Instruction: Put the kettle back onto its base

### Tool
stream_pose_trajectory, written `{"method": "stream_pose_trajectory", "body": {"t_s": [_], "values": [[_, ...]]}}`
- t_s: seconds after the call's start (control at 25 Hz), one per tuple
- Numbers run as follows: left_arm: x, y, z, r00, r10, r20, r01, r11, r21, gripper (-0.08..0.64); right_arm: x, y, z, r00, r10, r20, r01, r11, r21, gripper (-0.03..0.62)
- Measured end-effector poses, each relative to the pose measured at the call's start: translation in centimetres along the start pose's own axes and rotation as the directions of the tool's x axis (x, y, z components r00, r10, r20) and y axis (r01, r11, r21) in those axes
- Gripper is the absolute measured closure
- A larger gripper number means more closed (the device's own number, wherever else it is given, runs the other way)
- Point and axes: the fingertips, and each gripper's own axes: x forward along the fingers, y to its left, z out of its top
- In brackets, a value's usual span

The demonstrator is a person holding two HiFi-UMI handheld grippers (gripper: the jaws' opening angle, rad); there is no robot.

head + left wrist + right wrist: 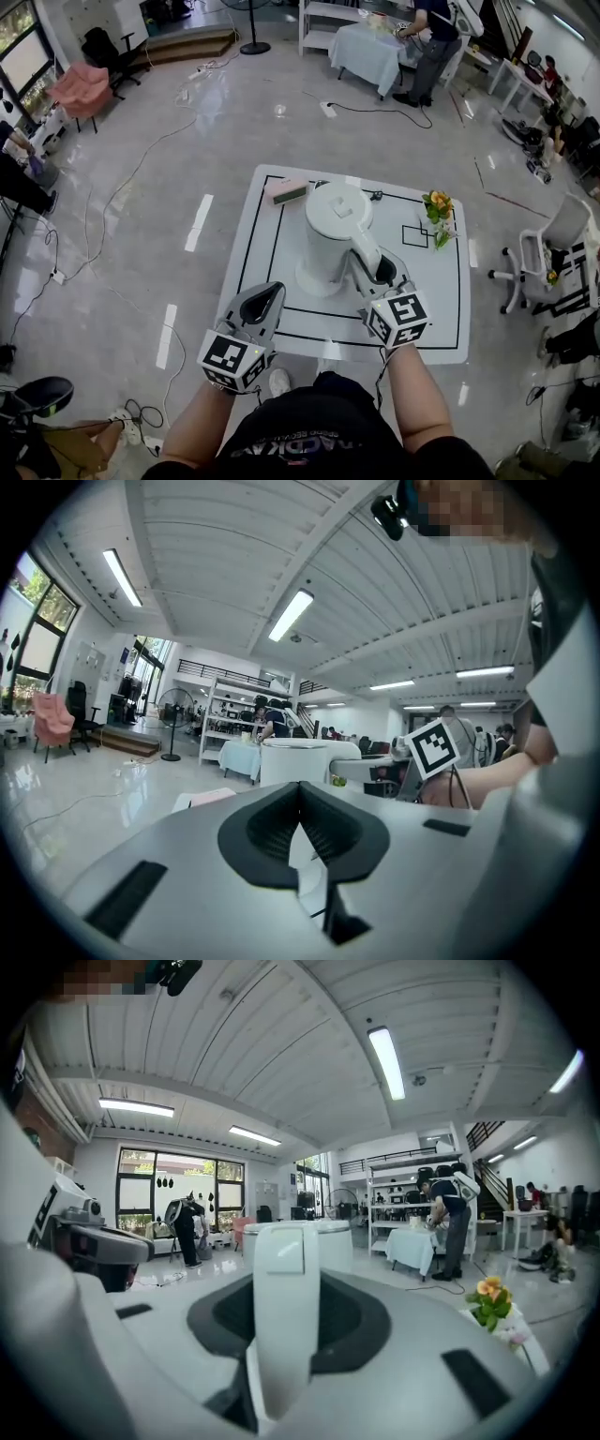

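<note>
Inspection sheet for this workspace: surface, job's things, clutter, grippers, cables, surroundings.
Surface: white table marked with a black line frame and a small black square outline.
Job's things: white kettle upright mid-table; its base cannot be told apart under it.
Clutter: pink block at the far left of the frame; flower pot at the far right.
Grippers: right gripper shut on the kettle's handle; left gripper shut, empty, over the table's near edge.
Cables: white cable and black cable on the floor.
Surroundings: pink chair, person at a draped table, white office chair.
</note>
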Motion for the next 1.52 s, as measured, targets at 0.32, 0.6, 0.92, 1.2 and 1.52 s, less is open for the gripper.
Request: {"method": "stream_pose_trajectory", "body": {"t_s": [0.32, 0.6, 0.92, 1.2, 1.52], "values": [[-2.1, 1.3, -0.4, 0.999, 0.034, -0.012, -0.034, 0.999, -0.012, 0.557, 1.2, 2.4, -0.7, 0.999, 0.036, -0.013, -0.036, 0.999, 0.005, 0.472], [-3.1, 2.0, -0.7, 0.999, 0.033, -0.025, -0.033, 0.999, -0.016, 0.557, 1.4, 3.5, -1.3, 0.999, 0.035, -0.012, -0.035, 0.999, -0.001, 0.472], [-3.8, 2.1, -1.3, 0.999, 0.029, -0.037, -0.029, 0.999, -0.015, 0.557, 0.5, 4.1, -2.1, 0.999, 0.037, 0.017, -0.037, 0.999, -0.025, 0.472], [-4.0, 1.5, -1.7, 0.999, 0.016, -0.045, -0.017, 1.000, -0.016, 0.557, -0.9, 4.1, -2.6, 0.998, 0.022, 0.057, -0.021, 1.000, -0.016, 0.472], [-4.2, 1.4, -2.9, 0.998, 0.024, -0.063, -0.025, 0.999, -0.022, 0.557, -2.2, 3.9, -4.1, 0.995, 0.003, 0.100, -0.003, 1.000, -0.003, 0.472]]}}
